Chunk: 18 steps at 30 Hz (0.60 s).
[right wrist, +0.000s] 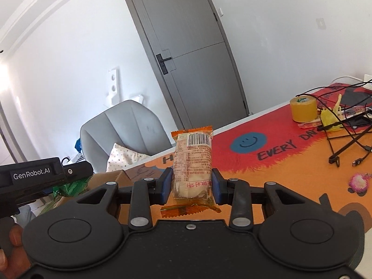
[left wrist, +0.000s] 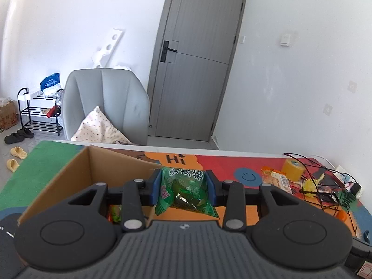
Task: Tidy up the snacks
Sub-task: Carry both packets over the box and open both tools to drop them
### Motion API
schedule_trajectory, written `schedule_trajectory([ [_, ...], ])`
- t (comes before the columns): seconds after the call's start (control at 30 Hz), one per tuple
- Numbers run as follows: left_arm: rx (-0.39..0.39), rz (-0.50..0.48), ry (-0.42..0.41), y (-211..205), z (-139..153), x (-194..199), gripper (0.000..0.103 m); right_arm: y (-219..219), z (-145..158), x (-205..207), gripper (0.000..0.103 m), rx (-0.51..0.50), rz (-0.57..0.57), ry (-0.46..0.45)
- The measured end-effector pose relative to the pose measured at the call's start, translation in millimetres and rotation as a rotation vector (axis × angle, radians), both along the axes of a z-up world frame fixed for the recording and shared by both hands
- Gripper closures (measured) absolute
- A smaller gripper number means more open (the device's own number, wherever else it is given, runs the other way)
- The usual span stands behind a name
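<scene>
Crinkly film makes both snacks light, soft and slippery, so mid-body holds suit: the left gripper (left wrist: 183, 187) pinches the green packet (left wrist: 186, 190) above the cardboard box (left wrist: 69, 174), the right gripper (right wrist: 192, 184) clamps the orange-ended pastry (right wrist: 193, 165) over the mat (right wrist: 290, 174).

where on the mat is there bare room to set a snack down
Free: the orange and red stretch of the mat between the blue smiley and the right gripper. Crowded: the far right corner, with the tape roll and tangled black cables. The cardboard box takes the left.
</scene>
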State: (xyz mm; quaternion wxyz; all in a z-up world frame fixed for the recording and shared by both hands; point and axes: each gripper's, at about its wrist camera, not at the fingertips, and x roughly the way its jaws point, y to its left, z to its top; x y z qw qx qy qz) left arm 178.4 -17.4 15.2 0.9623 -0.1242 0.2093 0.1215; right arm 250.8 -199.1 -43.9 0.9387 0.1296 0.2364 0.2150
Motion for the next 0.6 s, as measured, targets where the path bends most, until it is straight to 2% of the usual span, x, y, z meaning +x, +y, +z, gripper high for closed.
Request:
schedule_trajectory([
  [0.3, -0.017, 0.064, -0.014, 48.1, 5.9, -15.4, 0.064, 43.1, 6.8, -7.3, 0.067, -0.001, 0.084, -0.016],
  [0.6, -0.064, 0.11, 0.002, 94.3, -4.6, -21.7, 0.064, 84.4, 10.4, -13.4, 0.067, -0.028, 0.153, -0.02],
])
